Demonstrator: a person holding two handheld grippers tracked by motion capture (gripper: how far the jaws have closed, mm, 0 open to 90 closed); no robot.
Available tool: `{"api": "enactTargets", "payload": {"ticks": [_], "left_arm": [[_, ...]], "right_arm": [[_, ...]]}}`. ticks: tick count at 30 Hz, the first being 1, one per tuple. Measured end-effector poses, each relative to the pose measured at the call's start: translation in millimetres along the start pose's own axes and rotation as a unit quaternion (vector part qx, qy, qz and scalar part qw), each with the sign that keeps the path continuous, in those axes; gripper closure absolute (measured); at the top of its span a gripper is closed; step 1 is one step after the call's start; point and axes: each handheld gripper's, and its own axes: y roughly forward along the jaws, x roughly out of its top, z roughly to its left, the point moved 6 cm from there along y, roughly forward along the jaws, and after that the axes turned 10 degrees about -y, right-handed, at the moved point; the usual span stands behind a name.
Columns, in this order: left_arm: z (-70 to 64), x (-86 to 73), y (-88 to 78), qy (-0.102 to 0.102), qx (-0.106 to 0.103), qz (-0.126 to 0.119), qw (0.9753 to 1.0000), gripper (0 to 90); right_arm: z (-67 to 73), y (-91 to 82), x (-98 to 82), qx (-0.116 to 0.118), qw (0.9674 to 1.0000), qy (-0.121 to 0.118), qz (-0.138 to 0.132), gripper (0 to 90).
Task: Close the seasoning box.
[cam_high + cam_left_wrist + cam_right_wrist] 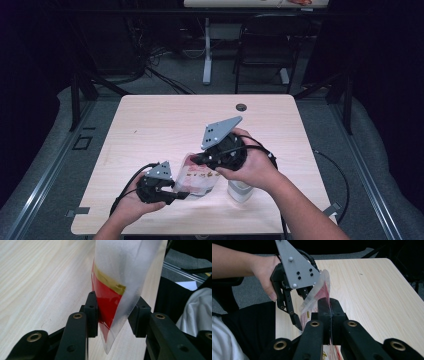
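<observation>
Both tools hold a translucent plastic bag (199,179) with red and gold printing just above the bench (150,125), its long axis running between them. The right tool (329,312) is clenched on one edge of the bag. The left tool (116,315) straddles the opposite corner, one pad touching, the other apart, so it grips nothing yet. A white bottle (239,191) stands under the right hand. What the bag contains cannot be made out.

I cannot read any text here; the print on the red and gold pouch (110,302) is too blurred.
</observation>
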Motion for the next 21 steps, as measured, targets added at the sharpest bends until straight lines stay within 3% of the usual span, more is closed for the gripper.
{"api": "enactTargets", "payload": {"ticks": [13, 21], "left_arm": [[-2.0, 10.1, -8.4, 0.024, 0.012, 0.052, 0.9983, 65.3], [-2.3, 13.2, -9.3, 0.03, 0.019, 0.065, 0.9972, 65.5]], "right_arm": [[1.6, -11.6, -10.7, -0.011, 0.9998, 0.012, -0.013, 89.8], [1.9, -15.6, -17.1, -0.017, 0.9996, 0.016, -0.016, 89.8]]}}
